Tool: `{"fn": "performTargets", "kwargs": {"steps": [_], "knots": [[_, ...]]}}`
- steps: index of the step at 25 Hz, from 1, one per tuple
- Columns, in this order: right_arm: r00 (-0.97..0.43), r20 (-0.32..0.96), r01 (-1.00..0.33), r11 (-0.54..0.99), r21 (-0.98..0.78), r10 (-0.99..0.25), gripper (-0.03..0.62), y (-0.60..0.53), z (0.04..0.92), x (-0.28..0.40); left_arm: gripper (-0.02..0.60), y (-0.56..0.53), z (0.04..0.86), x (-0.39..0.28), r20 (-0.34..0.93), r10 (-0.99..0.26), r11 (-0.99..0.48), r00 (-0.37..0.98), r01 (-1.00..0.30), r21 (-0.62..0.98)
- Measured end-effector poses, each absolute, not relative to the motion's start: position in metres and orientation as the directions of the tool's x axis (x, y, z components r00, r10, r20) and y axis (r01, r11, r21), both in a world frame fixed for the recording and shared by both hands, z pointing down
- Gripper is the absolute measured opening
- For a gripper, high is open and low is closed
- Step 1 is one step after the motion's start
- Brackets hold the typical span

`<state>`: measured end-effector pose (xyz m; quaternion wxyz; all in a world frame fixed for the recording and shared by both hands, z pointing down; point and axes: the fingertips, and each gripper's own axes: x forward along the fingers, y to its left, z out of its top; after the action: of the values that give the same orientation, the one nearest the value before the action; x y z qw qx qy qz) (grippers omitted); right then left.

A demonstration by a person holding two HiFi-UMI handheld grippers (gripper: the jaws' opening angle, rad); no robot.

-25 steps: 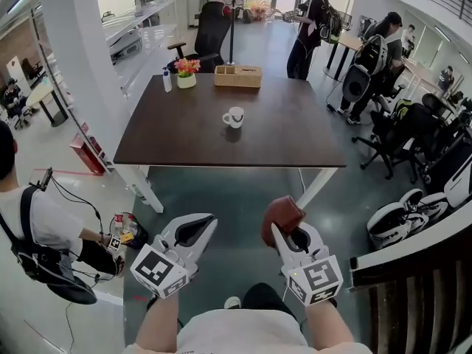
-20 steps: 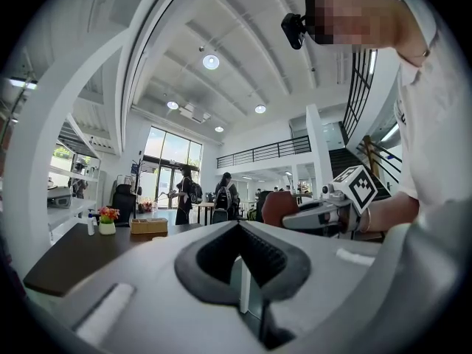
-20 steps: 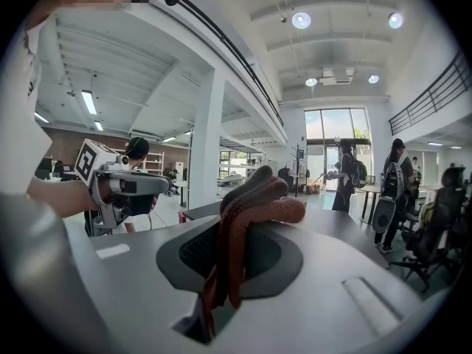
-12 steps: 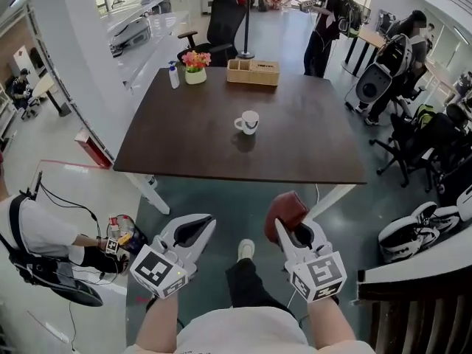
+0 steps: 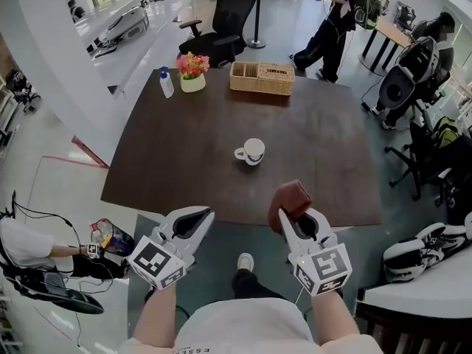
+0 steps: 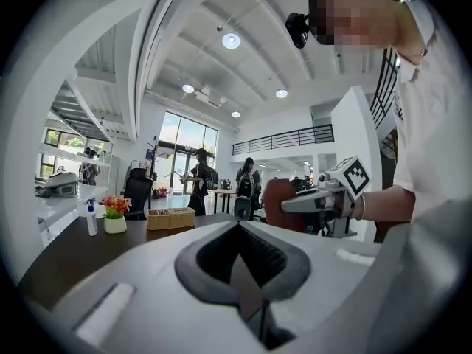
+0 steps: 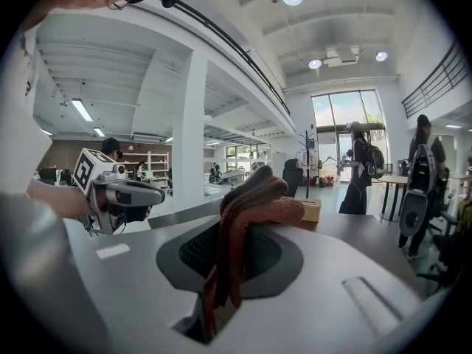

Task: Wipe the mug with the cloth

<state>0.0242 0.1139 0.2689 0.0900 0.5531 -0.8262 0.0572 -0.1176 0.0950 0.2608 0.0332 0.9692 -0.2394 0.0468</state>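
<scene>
Right hand-held gripper clamps cloth

L tongs & R tongs same build: pale grey-white plastic shells, smooth & rounded, each w/ a teardrop-shaped opening lined in ribbed black rubber. At the rear of each sits a cube w/ black-on-white square markers. Person wears a white short-sleeve tee, dark trousers, a light shoe; small black cam mounted at the head
</scene>
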Motion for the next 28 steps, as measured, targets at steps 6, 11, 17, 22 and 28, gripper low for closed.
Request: {"fn": "performTargets", "kwargs": {"steps": [6, 11, 17, 22, 28], "knots": [[-0.382, 0.235, -0.921, 0.388, -0.019, -0.894, 0.08, 0.035, 0.287, 0.057, 0.002, 0.025, 0.288, -0.08, 0.169, -0.439, -0.892, 0.882, -0.451, 0.036], [-0.399, 0.294, -0.914, 0.402, -0.053, -0.869, 0.08, -0.014, 0.316, 0.062, 0.002, -0.02, 0.325, -0.068, 0.218, -0.4, -0.905, 0.89, -0.421, 0.06], [-0.393, 0.344, -0.918, 0.388, -0.087, -0.853, 0.08, -0.058, 0.35, 0.082, 0.002, -0.069, 0.372, -0.04, 0.246, -0.334, -0.923, 0.91, -0.369, 0.11], [-0.373, 0.414, -0.926, 0.357, -0.119, -0.83, 0.08, -0.09, 0.383, 0.084, 0.014, -0.112, 0.405, -0.037, 0.282, -0.314, -0.918, 0.907, -0.366, 0.154], [-0.363, 0.497, -0.931, 0.328, -0.159, -0.789, 0.08, -0.114, 0.434, 0.098, 0.189, -0.153, 0.46, -0.024, 0.336, -0.273, -0.929, 0.901, -0.338, 0.152]]}}
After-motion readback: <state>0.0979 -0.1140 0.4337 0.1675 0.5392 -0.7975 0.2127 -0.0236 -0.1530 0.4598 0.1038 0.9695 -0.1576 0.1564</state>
